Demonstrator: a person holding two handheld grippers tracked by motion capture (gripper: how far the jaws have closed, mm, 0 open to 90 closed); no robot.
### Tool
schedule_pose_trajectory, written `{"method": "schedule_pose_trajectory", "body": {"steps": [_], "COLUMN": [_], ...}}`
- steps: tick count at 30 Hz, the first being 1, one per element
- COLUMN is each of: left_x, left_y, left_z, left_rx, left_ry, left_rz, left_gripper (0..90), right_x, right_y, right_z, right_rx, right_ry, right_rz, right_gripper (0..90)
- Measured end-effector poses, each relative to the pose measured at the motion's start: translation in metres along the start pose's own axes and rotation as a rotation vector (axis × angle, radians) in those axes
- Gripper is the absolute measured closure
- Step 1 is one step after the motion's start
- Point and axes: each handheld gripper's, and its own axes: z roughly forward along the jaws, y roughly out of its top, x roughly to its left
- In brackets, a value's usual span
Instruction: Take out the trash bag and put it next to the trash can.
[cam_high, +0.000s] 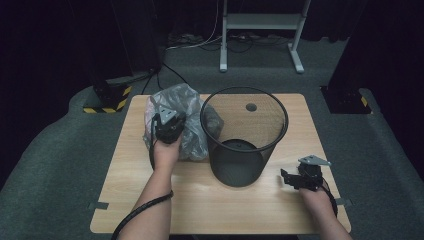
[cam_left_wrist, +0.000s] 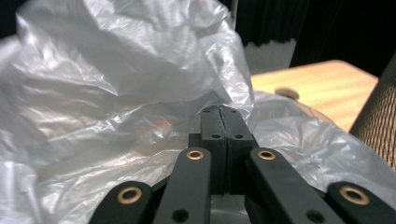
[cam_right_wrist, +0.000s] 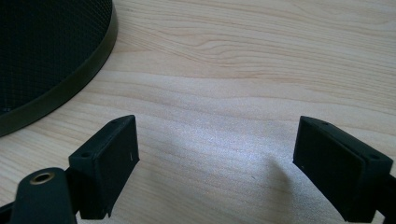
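- Your left gripper (cam_left_wrist: 219, 112) has its jaws pressed together at the crumpled plastic bag (cam_left_wrist: 116, 84); whether any film is pinched between the tips can't be told.
- The bag (cam_high: 187, 120) lies on the wooden table (cam_high: 200, 200), touching the left side of the black mesh bin (cam_high: 244, 135).
- Your right gripper (cam_right_wrist: 215, 158) rests low over bare table, right of the bin's base (cam_right_wrist: 51, 51), jaws wide apart and holding nothing.
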Motion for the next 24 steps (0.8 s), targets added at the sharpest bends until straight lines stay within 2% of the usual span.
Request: {"method": "schedule_pose_trajectory", "body": {"steps": [3,7,9,12,15,24], "left_x": [-0.004,-0.007,-0.006,-0.004,-0.004,-0.005], "left_y": [-0.001,0.002,0.005,0.011,0.017,0.022], "left_z": [0.003,0.001,-0.004,-0.011,-0.020,-0.051], "left_rx": [0.010,-0.002,-0.014,-0.032,-0.044,-0.070], "left_ry": [-0.009,-0.017,-0.020,-0.033,-0.033,-0.024], "left_rz": [0.003,-0.001,-0.012,-0.024,-0.009,-0.036], "left_gripper": [88.8,86.3,75.6,66.2,57.6,37.7], "right_x": [0.001,0.001,0.001,0.001,0.002,0.005], "right_y": [0.000,0.001,0.001,0.000,0.000,0.000], "right_z": [0.001,0.001,0.001,0.002,0.002,0.006], "right_rx": [0.001,0.001,0.003,0.008,0.009,0.030], "right_ry": [0.002,0.007,0.009,0.008,0.013,0.009], "right_rz": [-0.004,-0.003,0.001,-0.001,0.001,-0.020], "right_gripper": [14.0,14.0,14.3,14.6,14.5,14.6]}}
